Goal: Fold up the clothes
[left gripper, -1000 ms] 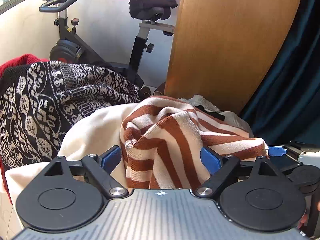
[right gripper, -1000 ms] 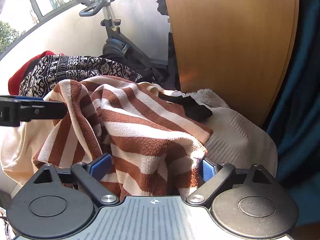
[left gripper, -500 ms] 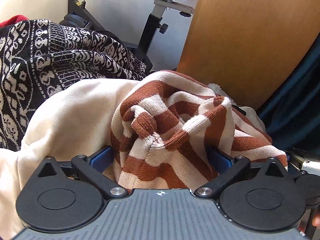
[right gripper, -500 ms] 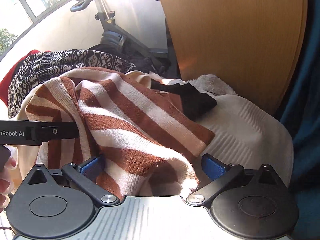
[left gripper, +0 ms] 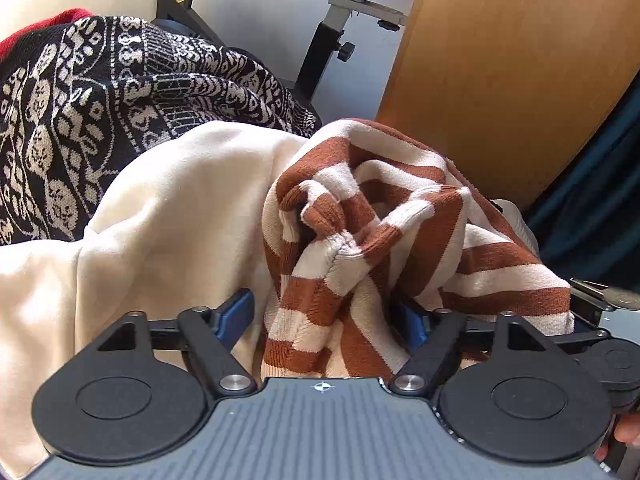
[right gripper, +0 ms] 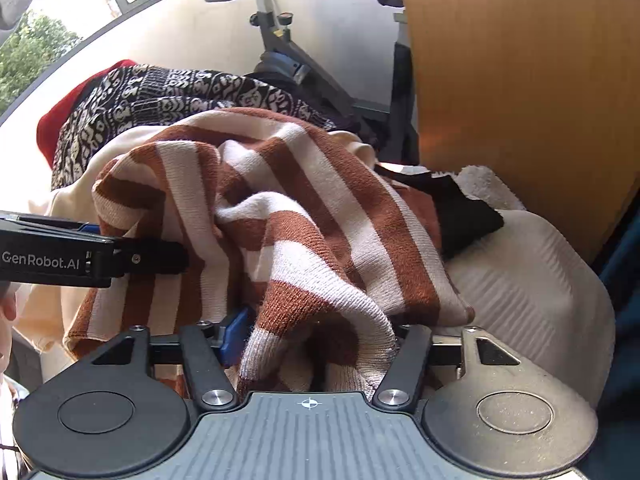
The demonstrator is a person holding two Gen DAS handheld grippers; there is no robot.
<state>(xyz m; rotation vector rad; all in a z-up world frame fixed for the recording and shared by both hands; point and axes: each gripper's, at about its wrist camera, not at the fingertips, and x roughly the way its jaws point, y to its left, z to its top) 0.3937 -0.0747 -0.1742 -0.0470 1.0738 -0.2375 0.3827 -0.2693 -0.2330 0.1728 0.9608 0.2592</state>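
Rust-and-cream striped knit sweater (left gripper: 372, 240), soft and floppy, bunches between both half-open grippers (left gripper: 326, 316) (right gripper: 316, 340); its ribbed hem looks the best hold.

exercise bike (right gripper: 280, 60), wooden panel (right gripper: 520, 92) (orange-brown), window (right gripper: 60, 8)

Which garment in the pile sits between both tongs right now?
The brown-and-cream striped sweater, bunched between the left tongs and right tongs. The plain cream garment and black patterned knit lie behind, ungripped.
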